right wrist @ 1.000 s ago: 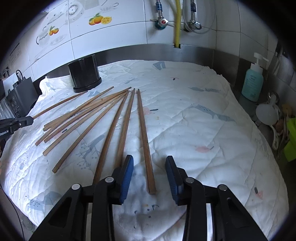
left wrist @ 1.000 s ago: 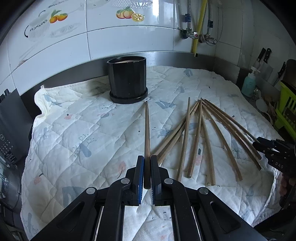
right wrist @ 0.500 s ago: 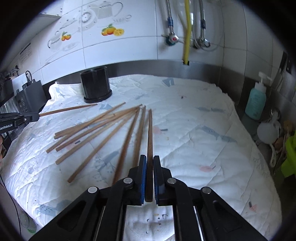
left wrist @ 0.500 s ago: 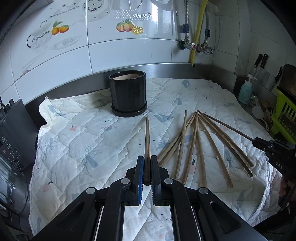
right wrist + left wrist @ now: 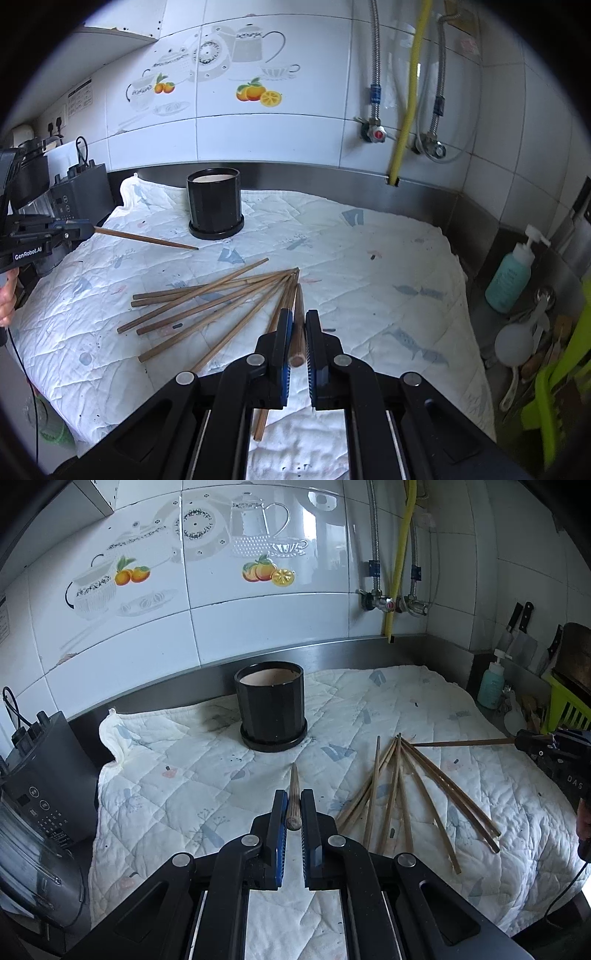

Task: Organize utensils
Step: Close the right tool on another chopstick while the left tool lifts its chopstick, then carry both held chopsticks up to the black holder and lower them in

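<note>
My left gripper is shut on a wooden chopstick, held in the air and pointing at the black holder cup. It also shows in the right wrist view, with its chopstick. My right gripper is shut on another chopstick, lifted above the pile of several chopsticks fanned on the quilted cloth. The right gripper also shows in the left wrist view, with its chopstick. The cup stands upright at the back.
A black appliance stands at the cloth's left edge. A soap bottle, a green rack and ladles sit at the right. Knives hang on the right wall. Pipes and valves run down the tiled wall.
Both grippers have risen with their chopsticks, which now hang in the air above the cloth. The right gripper shut on its chopstick a second ago.
</note>
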